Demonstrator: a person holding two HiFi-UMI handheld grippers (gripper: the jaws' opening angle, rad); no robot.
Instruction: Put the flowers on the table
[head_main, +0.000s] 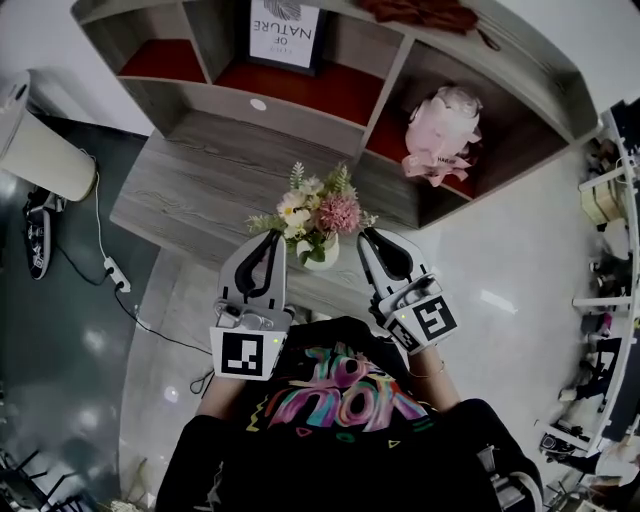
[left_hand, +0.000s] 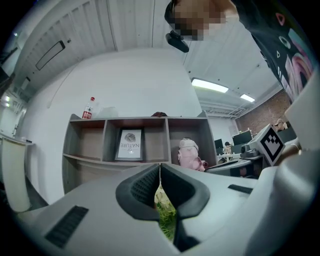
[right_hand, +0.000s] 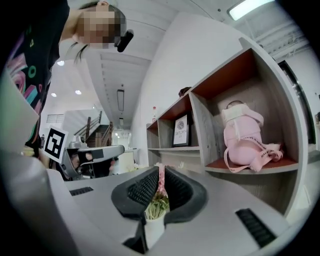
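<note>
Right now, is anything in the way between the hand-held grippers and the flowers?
Nothing visible is. The flowers in their white vase stand on the wooden desk, right between the left hand-held gripper and the right hand-held gripper.

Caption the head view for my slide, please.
Left claw and right claw flank a vase of flowers at a wooden table.
</note>
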